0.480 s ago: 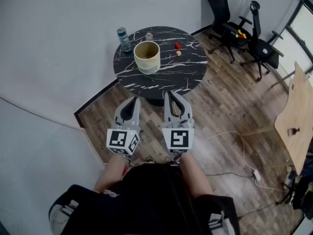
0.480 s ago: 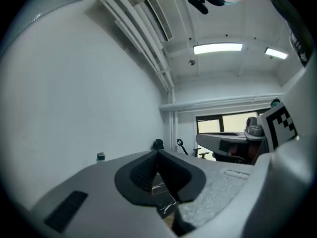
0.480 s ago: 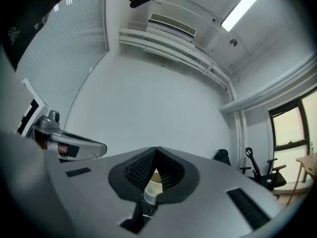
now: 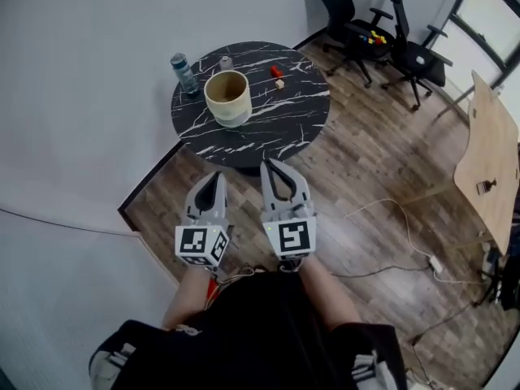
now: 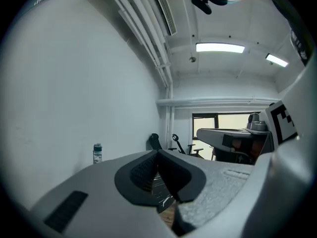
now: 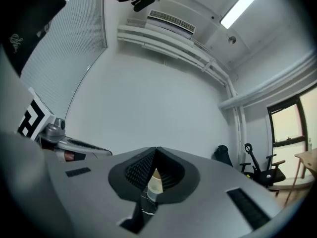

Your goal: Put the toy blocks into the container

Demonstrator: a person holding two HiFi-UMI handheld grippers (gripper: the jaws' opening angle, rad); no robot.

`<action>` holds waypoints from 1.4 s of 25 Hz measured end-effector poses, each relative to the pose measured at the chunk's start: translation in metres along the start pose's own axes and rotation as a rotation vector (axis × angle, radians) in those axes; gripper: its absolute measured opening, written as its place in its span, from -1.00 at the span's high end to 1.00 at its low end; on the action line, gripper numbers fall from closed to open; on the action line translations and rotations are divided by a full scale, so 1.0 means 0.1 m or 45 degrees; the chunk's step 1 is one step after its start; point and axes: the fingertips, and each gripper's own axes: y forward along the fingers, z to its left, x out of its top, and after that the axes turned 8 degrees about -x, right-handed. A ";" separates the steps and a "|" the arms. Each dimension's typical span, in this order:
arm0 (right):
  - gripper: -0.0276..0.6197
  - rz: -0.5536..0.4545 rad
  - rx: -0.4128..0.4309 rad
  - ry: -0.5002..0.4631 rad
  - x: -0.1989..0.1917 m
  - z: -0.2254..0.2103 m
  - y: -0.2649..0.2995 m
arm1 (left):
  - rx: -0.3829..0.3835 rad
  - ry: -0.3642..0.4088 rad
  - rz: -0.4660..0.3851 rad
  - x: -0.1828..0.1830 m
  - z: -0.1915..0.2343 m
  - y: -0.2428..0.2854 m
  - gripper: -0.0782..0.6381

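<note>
Toy blocks [image 4: 277,72]: one red, one pale, just beside each other on the round black marble surface [image 4: 286,120], right of the container [image 4: 227,97] and apart from it. Bottle [image 4: 182,71] at the surface's left edge. Left claw [image 4: 214,177] and right claw [image 4: 271,166] both clenched, empty, side by side above the wood floor [image 4: 366,177], close to the surface's near edge.

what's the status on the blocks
Left gripper, right gripper shut, empty, short of the table. Red block and tan block on it, outside the container. Path looks clear.
</note>
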 end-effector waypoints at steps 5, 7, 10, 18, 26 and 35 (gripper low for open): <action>0.92 0.014 0.035 -0.042 -0.13 -0.14 0.26 | 0.010 -0.015 0.001 -0.08 0.10 0.30 0.78; 0.92 0.005 0.048 -0.030 -0.16 -0.23 0.42 | 0.022 -0.003 0.009 -0.09 0.16 0.47 0.78; 0.92 -0.018 0.065 0.002 -0.17 -0.41 0.65 | 0.026 0.013 0.022 -0.08 0.19 0.74 0.78; 0.92 0.011 0.128 0.027 -0.29 -0.98 1.22 | 0.087 0.018 0.057 -0.02 0.31 1.51 0.78; 0.92 0.054 0.243 -0.009 -0.62 -1.23 1.64 | 0.122 -0.007 0.149 -0.30 0.36 1.98 0.78; 0.92 0.187 0.330 0.023 -1.10 -1.17 2.04 | 0.137 -0.054 0.225 -0.59 0.66 2.31 0.78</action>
